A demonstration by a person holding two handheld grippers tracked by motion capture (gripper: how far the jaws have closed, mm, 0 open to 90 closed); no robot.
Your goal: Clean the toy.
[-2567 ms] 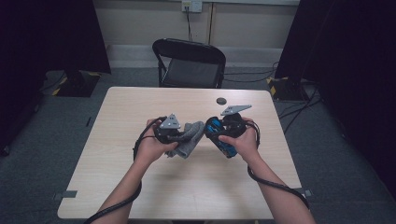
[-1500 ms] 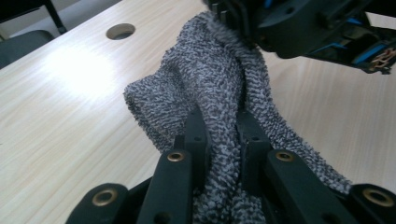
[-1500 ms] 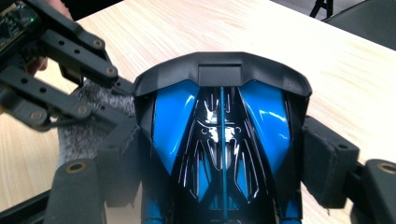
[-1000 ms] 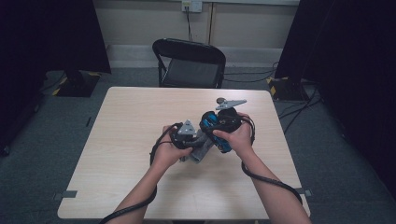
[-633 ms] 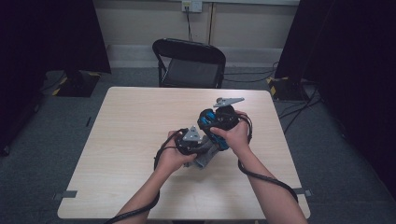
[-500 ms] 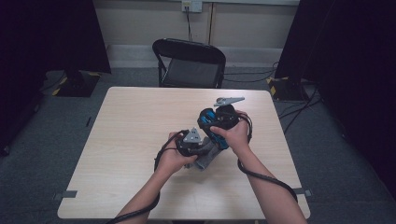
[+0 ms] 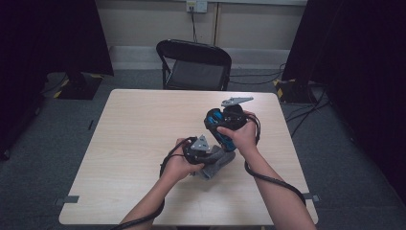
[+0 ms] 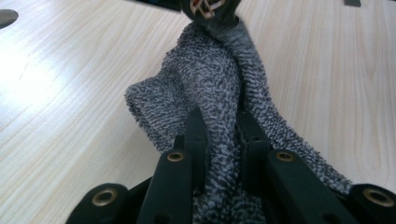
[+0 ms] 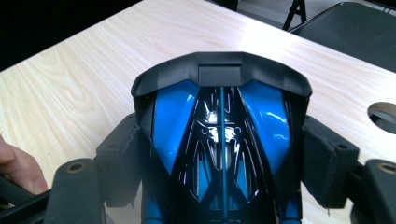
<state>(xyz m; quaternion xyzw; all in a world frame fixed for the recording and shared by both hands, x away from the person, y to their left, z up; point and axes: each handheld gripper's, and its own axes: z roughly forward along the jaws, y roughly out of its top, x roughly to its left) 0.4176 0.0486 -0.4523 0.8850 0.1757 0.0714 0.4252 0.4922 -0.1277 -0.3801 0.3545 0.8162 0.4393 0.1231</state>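
A grey knitted cloth (image 8: pixel 210 79) is pinched between the two black jaws of my left gripper (image 8: pixel 218 121). In the high view the left gripper (image 7: pixel 210 154) lies low on the table with the cloth (image 7: pixel 219 164) bunched under it. The cloth's far end reaches the mouth of a blue and black plastic device (image 8: pixel 208 9). My right gripper (image 9: pixel 222 154) clamps that device (image 9: pixel 219 116) by its sides, pads against the shell. From above, the right gripper (image 7: pixel 225 129) holds the device (image 7: pixel 216 125) tilted just over the cloth.
The light wooden table (image 7: pixel 134 129) has bare room on its left half. A round dark hole (image 9: pixel 385 114) sits in the tabletop beyond the device. A black folding chair (image 7: pixel 194 64) stands behind the far edge. Cables lie on the floor at the right.
The left hand has carried the cloth rightwards and nearer the person, ending below the right gripper. The right gripper has tipped the device over the cloth. Little has shifted in the last half second.
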